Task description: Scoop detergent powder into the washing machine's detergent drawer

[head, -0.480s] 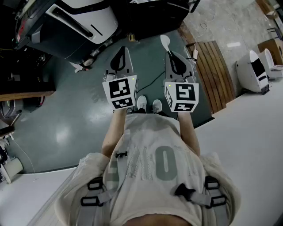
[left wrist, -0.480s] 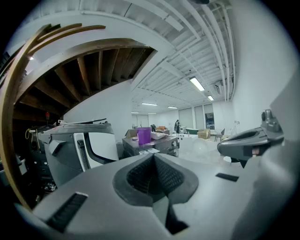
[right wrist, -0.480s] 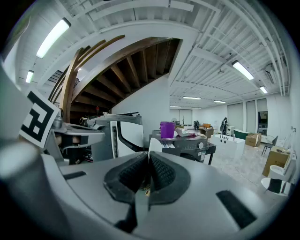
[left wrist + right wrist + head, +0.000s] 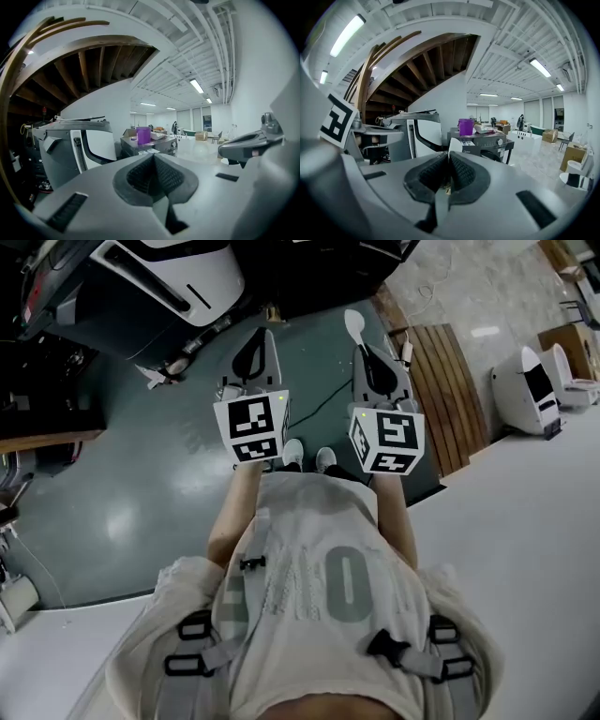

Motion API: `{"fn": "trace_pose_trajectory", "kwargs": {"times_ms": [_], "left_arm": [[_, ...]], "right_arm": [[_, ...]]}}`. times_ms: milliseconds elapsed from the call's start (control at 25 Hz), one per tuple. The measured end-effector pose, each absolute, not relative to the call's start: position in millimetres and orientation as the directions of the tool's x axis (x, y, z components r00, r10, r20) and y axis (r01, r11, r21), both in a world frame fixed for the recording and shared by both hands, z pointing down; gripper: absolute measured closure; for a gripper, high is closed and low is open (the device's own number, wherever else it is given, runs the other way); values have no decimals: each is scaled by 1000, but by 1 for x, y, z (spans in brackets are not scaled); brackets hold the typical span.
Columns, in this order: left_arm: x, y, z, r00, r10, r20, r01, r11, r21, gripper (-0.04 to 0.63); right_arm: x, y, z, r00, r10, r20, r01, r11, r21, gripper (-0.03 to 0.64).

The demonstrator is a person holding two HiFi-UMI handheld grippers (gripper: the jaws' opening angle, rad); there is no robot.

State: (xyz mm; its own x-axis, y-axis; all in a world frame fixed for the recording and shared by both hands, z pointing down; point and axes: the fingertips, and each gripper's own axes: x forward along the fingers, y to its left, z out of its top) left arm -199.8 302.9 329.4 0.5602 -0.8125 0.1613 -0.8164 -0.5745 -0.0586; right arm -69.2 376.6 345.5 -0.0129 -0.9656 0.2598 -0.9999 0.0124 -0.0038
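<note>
Right gripper (image 4: 449, 163) is clamped on the handle of a white scoop (image 4: 352, 326) that looks light, stiff and a bit slick, so I'd pinch low on the handle, while the left gripper (image 4: 153, 161) is closed on nothing and the washing machine (image 4: 485, 146) with a purple tub (image 4: 465, 126) on top sits far ahead.

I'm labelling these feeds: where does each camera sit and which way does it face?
Head view: on the person's head, looking steeply down; shows torso, shoes, left gripper, right gripper.
Left gripper view: on that gripper, facing across the room; shut fingers show.
Right gripper view: likewise; fingers clamp a white scoop.
Shared: both gripper views show the purple cup.
</note>
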Motion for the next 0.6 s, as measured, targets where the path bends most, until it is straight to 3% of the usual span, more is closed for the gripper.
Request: {"fn": "trace_pose_trajectory", "kwargs": {"times_ms": [600], "left_arm": [[-205, 227, 335, 582, -801, 141, -808, -590, -12, 575]], "right_arm": [[-45, 315, 359, 64, -968, 243, -997, -71, -20, 607]]}}
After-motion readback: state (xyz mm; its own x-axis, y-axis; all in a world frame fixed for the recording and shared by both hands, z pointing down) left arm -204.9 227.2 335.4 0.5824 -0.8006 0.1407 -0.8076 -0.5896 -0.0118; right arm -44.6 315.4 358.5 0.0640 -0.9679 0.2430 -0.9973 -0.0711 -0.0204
